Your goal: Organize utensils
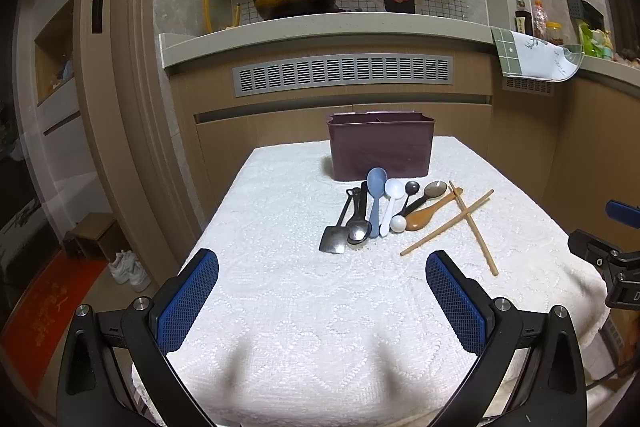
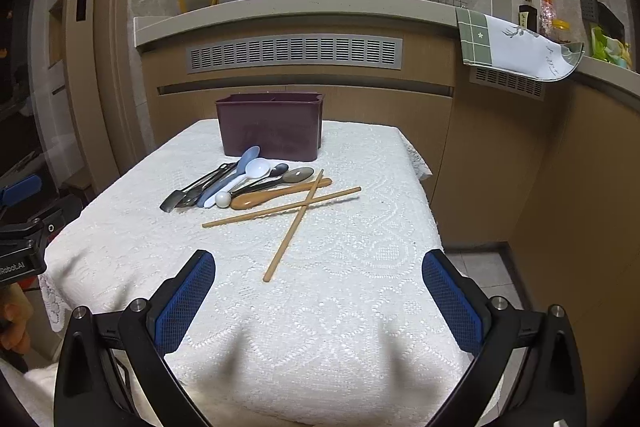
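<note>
A dark purple utensil holder (image 1: 380, 147) (image 2: 270, 129) stands at the far side of a table under a white lace cloth (image 1: 300, 299) (image 2: 340, 287). In front of it lies a row of utensils: a small black spatula (image 1: 334, 237), metal spoons (image 1: 358, 227), a blue spoon (image 1: 375, 195) (image 2: 244, 163), a white spoon (image 1: 392, 197) (image 2: 256, 169), a wooden spoon (image 1: 430, 213) (image 2: 280, 194) and two crossed wooden chopsticks (image 1: 472, 223) (image 2: 298, 215). My left gripper (image 1: 322, 267) and right gripper (image 2: 318, 267) both hover open over the near cloth, holding nothing.
A kitchen counter (image 1: 320, 31) with a yellow-handled pan (image 1: 292, 1) runs behind the table; a green and white towel (image 1: 532, 53) hangs from it at the right. Shoes (image 1: 128, 269) and a red mat (image 1: 48, 311) lie on the floor at the left.
</note>
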### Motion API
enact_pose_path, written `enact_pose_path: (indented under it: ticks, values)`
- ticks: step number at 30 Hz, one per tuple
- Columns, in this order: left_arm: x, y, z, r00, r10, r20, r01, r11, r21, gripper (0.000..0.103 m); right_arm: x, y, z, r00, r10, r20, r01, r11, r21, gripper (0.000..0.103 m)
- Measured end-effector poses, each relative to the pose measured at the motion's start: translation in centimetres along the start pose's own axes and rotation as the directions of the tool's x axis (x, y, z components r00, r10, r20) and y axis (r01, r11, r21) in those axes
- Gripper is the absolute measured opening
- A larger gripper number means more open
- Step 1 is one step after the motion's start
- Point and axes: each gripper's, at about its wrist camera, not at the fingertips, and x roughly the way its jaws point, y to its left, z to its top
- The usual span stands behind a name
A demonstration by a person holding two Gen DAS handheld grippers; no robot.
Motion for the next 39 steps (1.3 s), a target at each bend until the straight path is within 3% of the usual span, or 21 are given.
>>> enact_pose_path:
  ticks: [39]
  values:
    - [-0.2,0.46,-0.63,1.0,0.005,-0.014,-0.005,1.0,-0.018,0.103,-0.44,0.41,-0.05,1.0,-0.027,0.009,0.027,1.0,-0.015,0.103]
